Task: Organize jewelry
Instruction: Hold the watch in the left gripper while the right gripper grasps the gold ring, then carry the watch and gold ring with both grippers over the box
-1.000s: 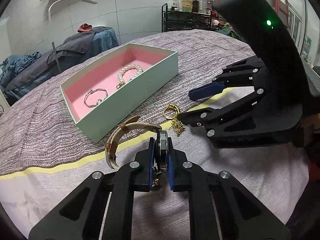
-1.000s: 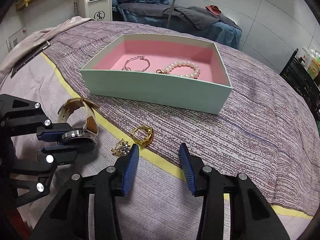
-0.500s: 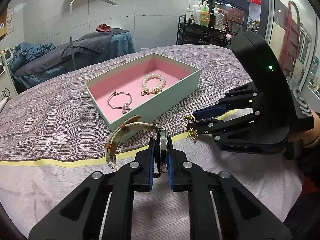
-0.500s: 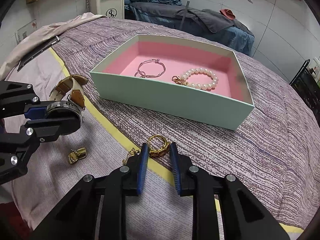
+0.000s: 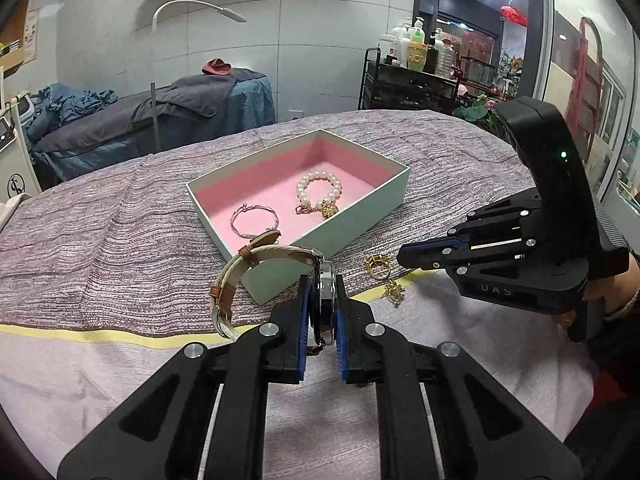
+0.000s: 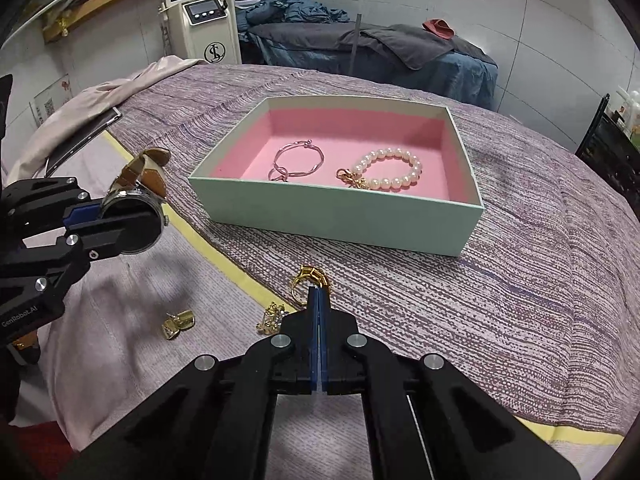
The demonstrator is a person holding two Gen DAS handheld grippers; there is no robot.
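Observation:
My left gripper (image 5: 322, 280) is shut on the case of a wristwatch (image 5: 326, 292), held above the bed; its tan strap (image 5: 256, 256) loops up to the left. The watch (image 6: 132, 220) also shows at the left of the right wrist view. My right gripper (image 6: 318, 290) is shut, its tips pinching the band of a gold ring (image 6: 308, 276) that lies on the purple cloth in front of the mint box (image 6: 332, 212). The box's pink floor holds a pearl bracelet (image 6: 394, 170) and a silver bangle (image 6: 298, 160).
A small gold ornament (image 6: 272, 316) and a pair of gold earrings (image 6: 178, 322) lie on the pale sheet left of the right gripper. A dark flat device (image 6: 80, 140) rests at the bed's left edge. Behind stand a white machine (image 6: 208, 20) and a bottle trolley (image 5: 412, 84).
The right gripper's jaws closed from wide apart to shut around the gold ring. The left gripper carried the watch up and sideways, and the box now lies further ahead in its view.

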